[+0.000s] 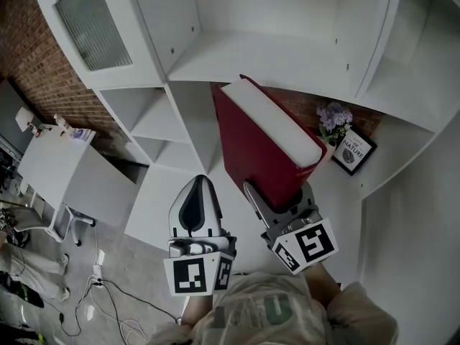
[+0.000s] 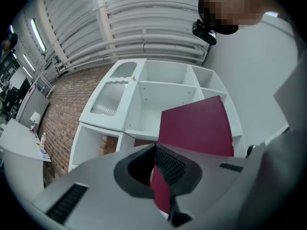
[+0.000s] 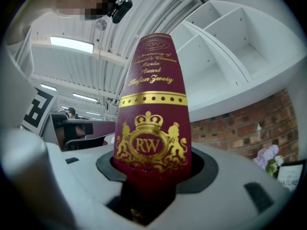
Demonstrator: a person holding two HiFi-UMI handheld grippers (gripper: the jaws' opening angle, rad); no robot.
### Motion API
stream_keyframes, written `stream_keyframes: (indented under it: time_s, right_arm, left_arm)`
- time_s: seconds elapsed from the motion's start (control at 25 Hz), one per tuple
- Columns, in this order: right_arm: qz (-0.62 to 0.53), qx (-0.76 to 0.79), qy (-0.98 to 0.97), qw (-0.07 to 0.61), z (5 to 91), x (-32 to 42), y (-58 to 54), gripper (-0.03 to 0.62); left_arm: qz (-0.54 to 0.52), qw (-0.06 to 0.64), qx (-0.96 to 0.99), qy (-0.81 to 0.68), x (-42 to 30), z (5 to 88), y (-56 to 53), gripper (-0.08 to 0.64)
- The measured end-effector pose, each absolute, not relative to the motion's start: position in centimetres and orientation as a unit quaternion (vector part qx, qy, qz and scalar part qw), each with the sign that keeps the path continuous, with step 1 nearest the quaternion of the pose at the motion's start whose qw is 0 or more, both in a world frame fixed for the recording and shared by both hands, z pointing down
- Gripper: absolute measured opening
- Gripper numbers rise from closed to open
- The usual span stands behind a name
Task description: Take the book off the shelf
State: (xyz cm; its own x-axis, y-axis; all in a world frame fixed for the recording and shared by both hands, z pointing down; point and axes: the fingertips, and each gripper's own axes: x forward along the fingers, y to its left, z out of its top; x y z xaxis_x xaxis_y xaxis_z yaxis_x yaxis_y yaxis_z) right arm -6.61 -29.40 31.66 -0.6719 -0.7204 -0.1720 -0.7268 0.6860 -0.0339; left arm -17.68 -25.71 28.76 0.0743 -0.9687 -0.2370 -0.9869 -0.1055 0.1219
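Note:
A thick dark red book [image 1: 266, 142] with white page edges stands tilted in front of the white shelf unit [image 1: 237, 56], clear of its compartments. My right gripper [image 1: 279, 196] is shut on the book's lower end. In the right gripper view the gold-stamped spine [image 3: 151, 109] rises from between the jaws of my right gripper [image 3: 151, 176]. My left gripper [image 1: 199, 185] hangs just left of the book, apart from it, shut with nothing in it. In the left gripper view the red cover [image 2: 196, 126] shows beyond the tips of my left gripper [image 2: 156, 152].
Purple flowers [image 1: 334, 117] and a small framed sign [image 1: 353, 152] stand on the lower shelf at the right. A glass-fronted cabinet door [image 1: 90, 24] is at upper left. A white desk [image 1: 65, 171] and floor cables [image 1: 100, 293] lie at the left.

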Motion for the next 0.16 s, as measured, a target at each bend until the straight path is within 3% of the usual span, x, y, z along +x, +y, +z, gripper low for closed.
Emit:
stream_keyframes:
  time_s: [0.16]
  right_arm:
    - [0.022, -0.395, 0.914, 0.086, 31.58, -6.47, -29.57, 0.242]
  left_arm:
    - [0.129, 0.032, -0.732, 0.668, -17.47, 29.02, -25.81, 0.012]
